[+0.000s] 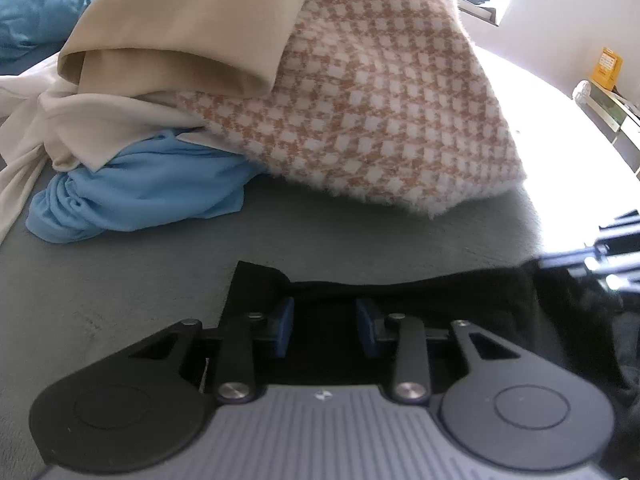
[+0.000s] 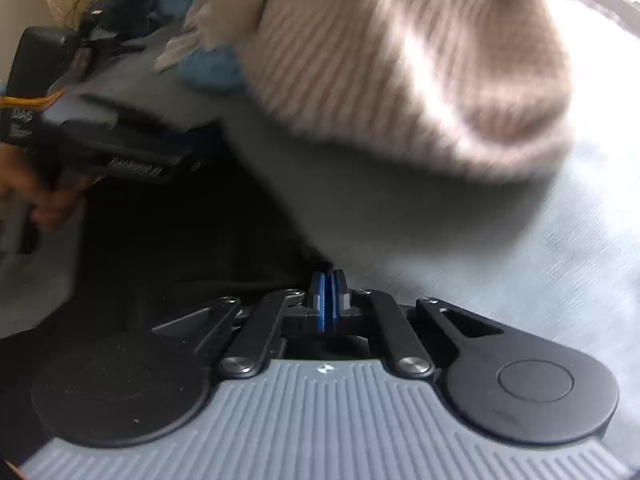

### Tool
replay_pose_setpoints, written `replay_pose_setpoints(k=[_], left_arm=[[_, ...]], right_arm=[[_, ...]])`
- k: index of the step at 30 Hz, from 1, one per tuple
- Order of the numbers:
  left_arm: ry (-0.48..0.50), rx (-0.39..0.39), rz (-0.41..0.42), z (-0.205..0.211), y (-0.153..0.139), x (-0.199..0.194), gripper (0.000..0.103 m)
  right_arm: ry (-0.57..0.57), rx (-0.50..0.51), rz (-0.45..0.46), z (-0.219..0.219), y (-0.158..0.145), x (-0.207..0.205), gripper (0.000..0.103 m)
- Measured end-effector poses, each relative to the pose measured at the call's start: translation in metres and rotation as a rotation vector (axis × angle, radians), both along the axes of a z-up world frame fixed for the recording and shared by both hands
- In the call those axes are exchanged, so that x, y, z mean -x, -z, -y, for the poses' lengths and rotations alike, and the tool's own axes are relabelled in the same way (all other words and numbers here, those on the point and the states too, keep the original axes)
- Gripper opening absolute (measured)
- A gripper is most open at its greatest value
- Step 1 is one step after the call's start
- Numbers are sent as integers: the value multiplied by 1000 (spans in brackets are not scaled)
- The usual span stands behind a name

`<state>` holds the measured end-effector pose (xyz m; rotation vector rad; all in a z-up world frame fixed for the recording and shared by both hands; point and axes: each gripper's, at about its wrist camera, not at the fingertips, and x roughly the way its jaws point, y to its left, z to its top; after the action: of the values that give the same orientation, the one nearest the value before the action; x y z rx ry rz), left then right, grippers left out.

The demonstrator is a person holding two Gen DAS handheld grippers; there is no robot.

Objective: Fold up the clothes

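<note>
A black garment [image 1: 440,304] lies flat on the grey bed cover [image 1: 120,280] close in front of me. My left gripper [image 1: 326,322] rests over its left end, blue pads [image 1: 285,326] apart with black cloth between and under them. In the right wrist view the same black garment [image 2: 192,240] spreads to the left, and its edge runs right up to my right gripper [image 2: 328,280], whose pads are pressed together on that edge. The left gripper body [image 2: 120,152] shows there too, held by a hand [image 2: 44,200]. The right view is motion-blurred.
A pile of clothes stands just beyond the black garment: a tan-and-white checked knit [image 1: 380,100], a beige piece [image 1: 180,20] on top, a light blue one [image 1: 140,188] and a white one [image 1: 80,120]. A yellow box [image 1: 608,68] sits on furniture far right.
</note>
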<state>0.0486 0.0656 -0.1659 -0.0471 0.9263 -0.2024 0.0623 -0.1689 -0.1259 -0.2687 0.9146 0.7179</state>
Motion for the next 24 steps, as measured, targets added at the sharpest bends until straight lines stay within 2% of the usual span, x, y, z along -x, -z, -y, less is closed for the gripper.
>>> replay_pose_setpoints(k=[5,6,8,9,12,13,18,21,24], left_arm=[[14,-22,10,2,-2,11,35],[15,-26,11,1,-3,10,35],[18,-32,13,-1,-4,8,35],[20,-32,13,-3,-4,8,35],[20,-32,12,-2,-4,6,35],[20,-31,12,-1,-3,5,35],[22,-11,23,-5,-6,6,36],[24,44,52,-16,-18,13,42],[14,66,107,-27,-42,27,48]], right_arm=[[39,-25,30,-5,20,-13,3],[81,-87,2,2,21,-18,4],[221,-255,-90,31,22,-30,9],[309,-308,-100,47,22,-33,10],[545,-399,-91,103,15,-32,14],[580,-408,-82,117,9,-27,14],[560,-371,-105,141,-17,16,17],[527,-340,-121,130,-29,48,19],[485,-345,-126,113,-40,83,19]])
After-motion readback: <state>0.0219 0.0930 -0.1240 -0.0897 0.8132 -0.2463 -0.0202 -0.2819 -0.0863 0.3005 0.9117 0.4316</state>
